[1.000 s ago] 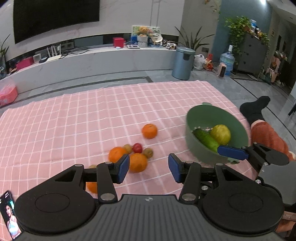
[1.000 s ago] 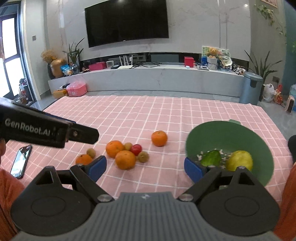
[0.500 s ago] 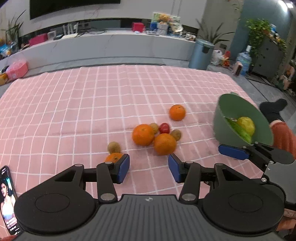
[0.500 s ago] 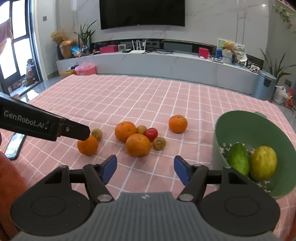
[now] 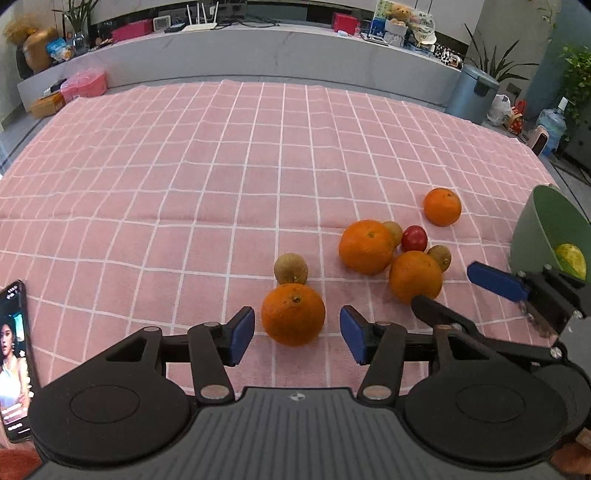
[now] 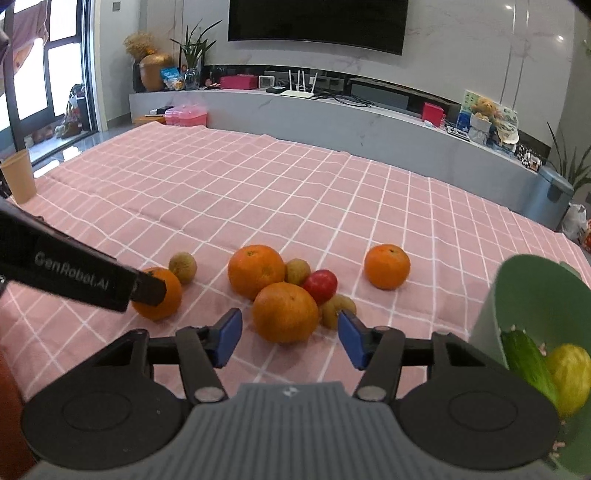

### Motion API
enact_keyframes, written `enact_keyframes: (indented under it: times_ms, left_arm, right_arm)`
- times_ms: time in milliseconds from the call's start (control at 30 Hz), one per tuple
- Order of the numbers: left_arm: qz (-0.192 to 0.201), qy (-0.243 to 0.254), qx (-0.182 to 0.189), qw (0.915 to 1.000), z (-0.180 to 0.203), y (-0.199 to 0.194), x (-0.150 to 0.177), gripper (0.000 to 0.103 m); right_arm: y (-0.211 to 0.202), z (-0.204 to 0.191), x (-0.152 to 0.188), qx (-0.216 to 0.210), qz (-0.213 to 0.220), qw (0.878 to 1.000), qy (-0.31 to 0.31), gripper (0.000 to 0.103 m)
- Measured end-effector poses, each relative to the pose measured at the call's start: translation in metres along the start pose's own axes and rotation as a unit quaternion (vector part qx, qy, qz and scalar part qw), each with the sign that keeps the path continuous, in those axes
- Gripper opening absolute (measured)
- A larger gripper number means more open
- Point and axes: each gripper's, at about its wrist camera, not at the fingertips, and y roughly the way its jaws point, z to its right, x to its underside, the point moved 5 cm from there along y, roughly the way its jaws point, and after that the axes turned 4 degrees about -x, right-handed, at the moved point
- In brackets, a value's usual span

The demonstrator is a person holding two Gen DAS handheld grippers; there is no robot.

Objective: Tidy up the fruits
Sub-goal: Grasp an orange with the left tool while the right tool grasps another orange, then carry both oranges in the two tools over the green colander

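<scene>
Left gripper [image 5: 297,334] is held low over the pink checked cloth [image 5: 221,177], jaws just widened, straddling the nearest orange [image 5: 293,314]; pads are not seen touching it, nothing is gripped. Right gripper [image 6: 290,336] jaws have just been narrowing around the front orange [image 6: 285,312] of the cluster; gaps are still seen each side, so ungripped. Green bowl [image 6: 532,295] is tilted at right, cucumber [image 6: 528,360] and a yellow-green fruit [image 6: 569,376] inside.

Home living room: wall television [image 6: 317,22], media shelf [image 6: 369,122].
</scene>
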Motion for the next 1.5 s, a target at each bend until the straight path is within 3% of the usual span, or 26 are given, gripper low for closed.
enact_keyframes:
  times_ms: [500,667,833,1067,1500]
  left_arm:
    - [-0.005,-0.004,0.010,0.9999,-0.002,0.018,0.003,0.063]
    - [-0.005,-0.003,0.009,0.9999,-0.002,0.019,0.004,0.050]
    - [-0.002,0.008,0.000,1.0000,0.002,0.016,0.005,0.048]
    - [0.010,0.000,0.012,0.9999,0.009,-0.005,0.005,0.048]
    - [0.043,0.026,0.082,0.9953,0.058,-0.068,-0.010,0.048]
  right_arm:
    - [0.031,0.001,0.004,-0.012,-0.012,1.000,0.019,0.045]
    - [0.030,-0.001,0.004,-0.010,-0.009,1.000,0.017,0.044]
    - [0.027,-0.001,0.003,-0.015,-0.014,1.000,0.020,0.042]
    - [0.000,-0.004,0.004,-0.027,-0.016,0.999,0.017,0.042]
    - [-0.092,0.016,0.002,-0.040,0.024,0.999,0.000,0.042]
